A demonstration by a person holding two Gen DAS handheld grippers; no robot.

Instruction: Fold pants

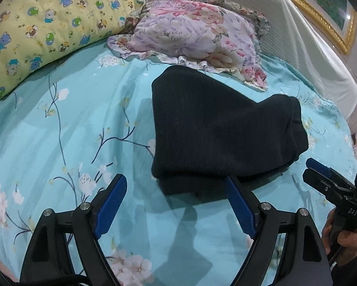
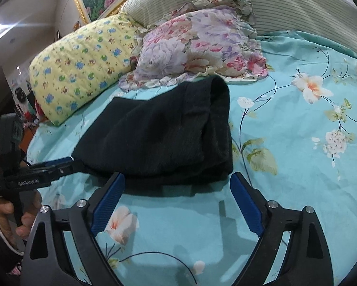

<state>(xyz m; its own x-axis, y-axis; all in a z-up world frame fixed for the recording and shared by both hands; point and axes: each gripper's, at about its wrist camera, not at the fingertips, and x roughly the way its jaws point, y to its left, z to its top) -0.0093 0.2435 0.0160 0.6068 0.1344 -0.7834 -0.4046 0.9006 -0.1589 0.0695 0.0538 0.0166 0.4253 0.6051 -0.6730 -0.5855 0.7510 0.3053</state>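
Note:
The black pants [image 1: 216,128] lie folded into a compact bundle on the turquoise floral bedsheet [image 1: 59,143]; they also show in the right wrist view [image 2: 159,133]. My left gripper [image 1: 176,190] is open and empty, hovering just short of the bundle's near edge. My right gripper [image 2: 177,188] is open and empty, also just short of the near edge. The right gripper shows at the right edge of the left wrist view [image 1: 321,174]. The left gripper shows from the side in the right wrist view [image 2: 66,162], its tip at the bundle's left corner.
A yellow bear-print pillow [image 1: 47,23] and a pink-purple floral pillow [image 1: 192,33] lie behind the pants. A striped headboard cushion [image 1: 285,23] and a gold-framed picture [image 1: 333,16] stand beyond. The bedsheet [image 2: 297,143] extends right of the bundle.

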